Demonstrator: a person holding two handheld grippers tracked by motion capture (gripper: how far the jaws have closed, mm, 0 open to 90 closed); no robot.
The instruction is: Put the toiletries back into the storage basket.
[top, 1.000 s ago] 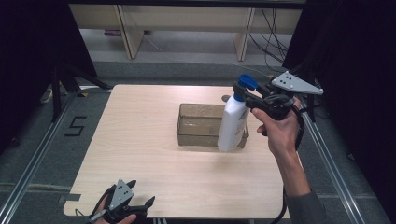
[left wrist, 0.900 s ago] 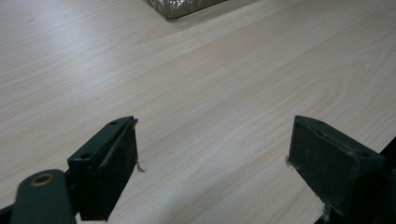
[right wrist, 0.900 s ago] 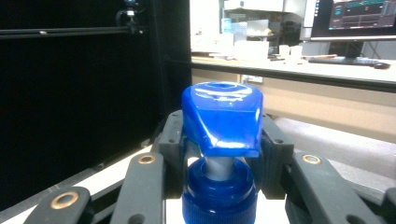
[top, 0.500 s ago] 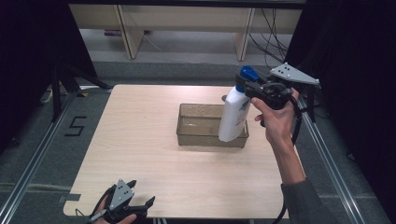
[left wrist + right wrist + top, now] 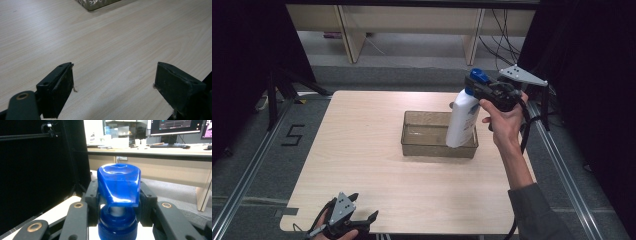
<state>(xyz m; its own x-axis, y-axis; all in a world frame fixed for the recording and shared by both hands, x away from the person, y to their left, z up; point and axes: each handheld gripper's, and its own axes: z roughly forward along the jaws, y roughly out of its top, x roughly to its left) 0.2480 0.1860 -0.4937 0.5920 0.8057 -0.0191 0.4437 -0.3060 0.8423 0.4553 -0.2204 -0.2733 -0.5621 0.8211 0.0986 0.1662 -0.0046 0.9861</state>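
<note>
White bottle [image 5: 463,117] with blue pump cap [image 5: 118,183], slightly tilted, above the clear bin [image 5: 412,143].

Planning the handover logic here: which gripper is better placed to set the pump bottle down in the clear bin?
Right. The right gripper is shut on the white pump bottle at its blue pump neck, hanging it at the bin. The left gripper sits open at the table's near edge, far off.

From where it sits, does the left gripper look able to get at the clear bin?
Probably yes: the left gripper is open, with bare table between it and the bin.
</note>
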